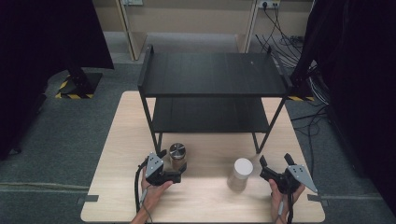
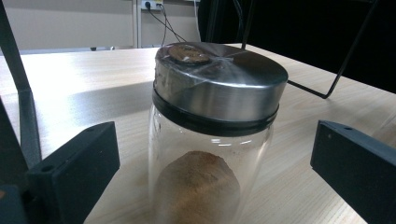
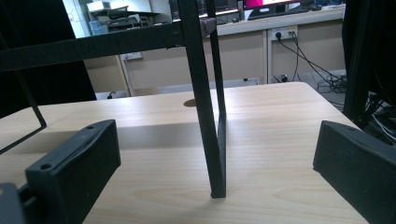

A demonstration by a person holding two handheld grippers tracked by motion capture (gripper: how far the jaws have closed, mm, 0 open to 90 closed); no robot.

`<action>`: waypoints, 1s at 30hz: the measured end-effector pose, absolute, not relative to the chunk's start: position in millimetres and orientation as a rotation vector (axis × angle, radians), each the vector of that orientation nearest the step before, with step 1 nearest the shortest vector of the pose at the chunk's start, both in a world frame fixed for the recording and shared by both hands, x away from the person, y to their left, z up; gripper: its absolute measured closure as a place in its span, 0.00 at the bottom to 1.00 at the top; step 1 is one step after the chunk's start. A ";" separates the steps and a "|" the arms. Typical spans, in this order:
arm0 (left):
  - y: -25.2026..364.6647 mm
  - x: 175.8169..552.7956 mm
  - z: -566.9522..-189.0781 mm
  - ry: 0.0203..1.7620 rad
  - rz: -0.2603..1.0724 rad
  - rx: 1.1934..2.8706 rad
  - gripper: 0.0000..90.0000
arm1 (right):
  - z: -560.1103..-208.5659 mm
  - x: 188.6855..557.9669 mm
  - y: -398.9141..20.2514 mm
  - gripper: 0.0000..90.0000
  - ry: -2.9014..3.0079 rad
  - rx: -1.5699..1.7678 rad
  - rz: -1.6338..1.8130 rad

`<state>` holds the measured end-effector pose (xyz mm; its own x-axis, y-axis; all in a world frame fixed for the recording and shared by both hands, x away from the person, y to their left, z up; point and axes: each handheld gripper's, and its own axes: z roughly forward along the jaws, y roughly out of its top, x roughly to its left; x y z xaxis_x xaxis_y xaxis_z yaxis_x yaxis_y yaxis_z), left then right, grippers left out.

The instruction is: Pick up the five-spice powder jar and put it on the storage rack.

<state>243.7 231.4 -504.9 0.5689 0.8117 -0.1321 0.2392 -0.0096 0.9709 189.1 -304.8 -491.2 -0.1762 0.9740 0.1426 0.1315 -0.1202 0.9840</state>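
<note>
The left gripper (image 1: 173,164) is low over the table with its jaws wide apart. The right gripper (image 1: 276,161) is also spread open, pointing forward.

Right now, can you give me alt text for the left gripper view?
A glass jar with a brushed steel lid stands upright on the wooden table between the left gripper's open black jaws, neither jaw touching it. Brown powder sits in its bottom; a black rack leg rises at left.
</note>
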 end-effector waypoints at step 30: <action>210.6 253.0 -502.5 0.938 0.631 1.569 0.08 | -491.9 190.4 -306.9 0.01 1.373 1.319 1.404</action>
